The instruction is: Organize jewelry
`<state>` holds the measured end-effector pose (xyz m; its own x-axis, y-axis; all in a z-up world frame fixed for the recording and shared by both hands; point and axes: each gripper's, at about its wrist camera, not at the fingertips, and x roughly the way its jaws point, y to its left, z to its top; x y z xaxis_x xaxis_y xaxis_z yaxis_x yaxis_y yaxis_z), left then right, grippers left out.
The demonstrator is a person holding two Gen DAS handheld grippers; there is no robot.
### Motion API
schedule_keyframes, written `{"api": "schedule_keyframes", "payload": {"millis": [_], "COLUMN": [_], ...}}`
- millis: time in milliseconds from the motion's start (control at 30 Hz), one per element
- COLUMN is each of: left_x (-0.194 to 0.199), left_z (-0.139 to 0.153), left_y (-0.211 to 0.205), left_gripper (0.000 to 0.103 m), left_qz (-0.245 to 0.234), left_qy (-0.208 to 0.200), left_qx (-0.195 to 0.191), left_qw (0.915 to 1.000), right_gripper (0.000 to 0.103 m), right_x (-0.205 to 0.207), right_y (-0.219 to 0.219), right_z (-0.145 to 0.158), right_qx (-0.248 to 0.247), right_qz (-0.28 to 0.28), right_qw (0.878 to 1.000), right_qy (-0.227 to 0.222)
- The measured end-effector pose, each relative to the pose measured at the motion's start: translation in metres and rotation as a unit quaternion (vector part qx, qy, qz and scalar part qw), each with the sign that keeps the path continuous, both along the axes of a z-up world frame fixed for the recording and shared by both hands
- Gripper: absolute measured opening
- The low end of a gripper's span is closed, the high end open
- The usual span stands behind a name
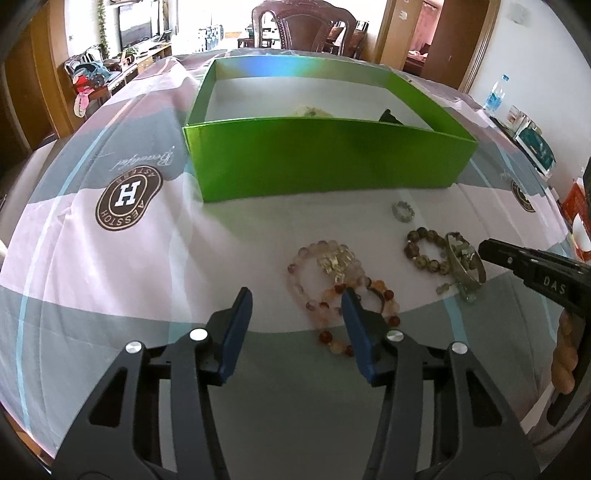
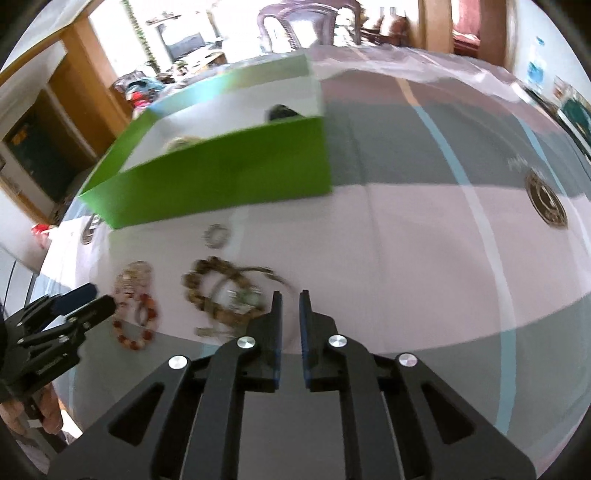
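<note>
A green box (image 1: 325,158) stands on the cloth-covered table, with a pale piece (image 1: 312,110) and a dark item (image 1: 389,116) inside. In front lie a pink bead bracelet (image 1: 314,266), a red-orange bead bracelet (image 1: 369,310), a brown bead bracelet (image 1: 424,251), a greenish bangle (image 1: 463,266) and a small ring (image 1: 402,211). My left gripper (image 1: 297,306) is open, its right finger over the red-orange bracelet. My right gripper (image 2: 290,301) is nearly shut with a narrow empty gap, just right of the bangle (image 2: 240,299). The box also shows in the blurred right wrist view (image 2: 221,177).
The cloth has pink and grey blocks with a round H logo (image 1: 127,195). A water bottle (image 1: 495,94) and boxes (image 1: 535,144) stand at the far right edge. A chair (image 1: 303,26) is behind the table.
</note>
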<state>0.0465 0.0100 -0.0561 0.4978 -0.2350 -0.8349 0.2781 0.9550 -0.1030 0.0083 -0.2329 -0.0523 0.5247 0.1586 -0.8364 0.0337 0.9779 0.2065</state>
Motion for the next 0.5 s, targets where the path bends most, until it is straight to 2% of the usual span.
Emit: {"api": "schedule_keyframes", "payload": {"millis": [167,400,467,500], "left_x": [-0.001,-0.004,-0.004,-0.004], "left_z": [-0.001,-0.002,-0.003,-0.003], "left_y": [0.003,0.002,0.001,0.001], "left_gripper": [0.050,0.054,0.055,0.055], "left_qz": [0.005,-0.001,-0.002,-0.003], "left_qy": [0.000,0.000,0.001,0.001], "left_qx": [0.003,0.000,0.000,0.000], "left_qw": [1.0000,1.0000,1.0000,1.0000], "right_gripper": [0.009,0.010,0.021,0.022], "right_x": [0.000,0.003,0.005,0.007], "right_y": [0.031,0.016,0.015,0.015], "right_z": [0.010,0.000,-0.003,-0.004], "right_qx": [-0.010,-0.013,0.001,0.005], "right_qz": [0.055,0.025,0.027,0.028], "right_qw": [0.998,1.000,1.000,1.000], "right_qy": [-0.017,0.001,0.007,0.009]}}
